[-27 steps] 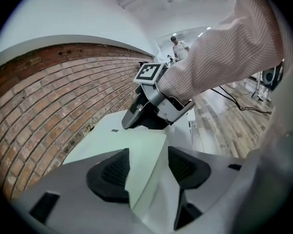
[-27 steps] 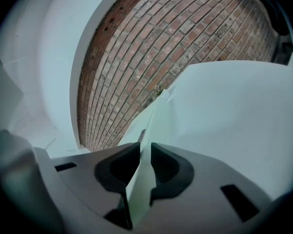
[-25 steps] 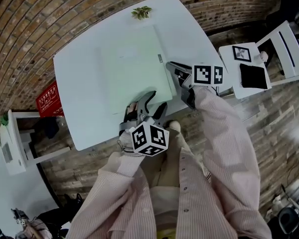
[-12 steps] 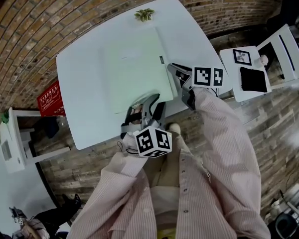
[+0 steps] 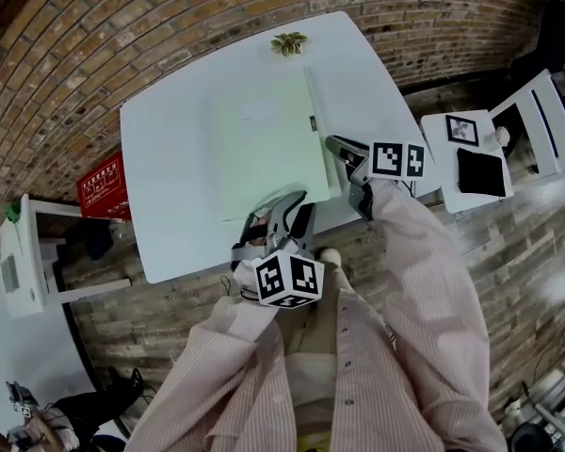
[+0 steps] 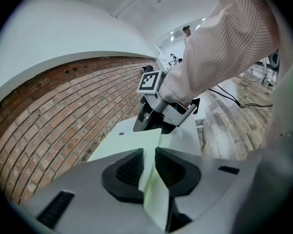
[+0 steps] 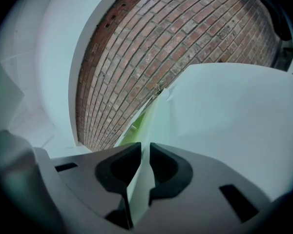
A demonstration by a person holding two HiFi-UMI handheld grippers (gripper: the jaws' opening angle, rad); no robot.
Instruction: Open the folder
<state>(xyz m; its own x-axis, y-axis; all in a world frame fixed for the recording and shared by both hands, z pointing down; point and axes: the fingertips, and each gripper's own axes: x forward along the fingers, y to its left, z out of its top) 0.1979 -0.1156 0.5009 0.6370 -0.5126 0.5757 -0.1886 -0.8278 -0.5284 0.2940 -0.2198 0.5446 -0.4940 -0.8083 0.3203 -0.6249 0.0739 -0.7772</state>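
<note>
Plainly a light thing, the pale green folder [image 5: 264,144] lies flat on the white table [image 5: 165,215] in the upper middle of the head view, with a small leafy sprig [image 5: 289,42] just beyond its far edge. Its covers look thin, bendy and probably slick, so I judge it best pinched close to an edge and lifted slowly, lest the sheet buckle or slip out. The left gripper [image 6: 149,155], at the folder's near edge in the centre of the head view, has just been closing its jaws, which now clamp a thin green cover between the pads. The right gripper [image 7: 145,152], at the folder's right edge, likewise pinches a thin sheet of it.
</note>
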